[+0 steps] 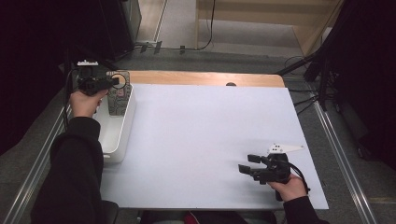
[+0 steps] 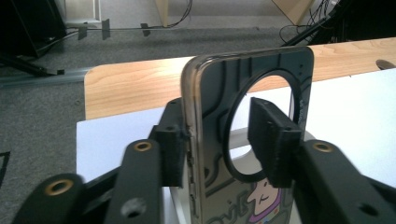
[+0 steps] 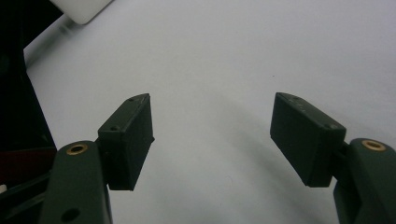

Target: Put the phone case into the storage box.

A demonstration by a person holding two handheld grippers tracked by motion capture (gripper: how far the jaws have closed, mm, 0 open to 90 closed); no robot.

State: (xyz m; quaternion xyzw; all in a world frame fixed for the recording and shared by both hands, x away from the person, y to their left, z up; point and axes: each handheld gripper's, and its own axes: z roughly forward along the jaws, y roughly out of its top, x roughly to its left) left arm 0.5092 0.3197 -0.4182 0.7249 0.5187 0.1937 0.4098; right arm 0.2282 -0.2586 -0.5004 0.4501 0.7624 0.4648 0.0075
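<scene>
We keep the left hand-held gripper (image 2: pixel 219 140) spread around the phone case (image 2: pixel 247 140), which stands upright in the white bin (image 1: pixel 122 122) at the table's (image 1: pixel 210 140) left edge; one pad shows through its round hole, not pressing. Our right hand-held gripper (image 3: pixel 212 140) hangs spread and empty over the table, out of the way.

A patterned phone case (image 2: pixel 261 135) with a round cutout stands upright in the white bin (image 1: pixel 122 135).

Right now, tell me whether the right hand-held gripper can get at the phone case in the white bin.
Probably not without a long reach: the right hand-held gripper rests far across the table from the phone case, which stands between the left hand-held gripper's jaws.
</scene>
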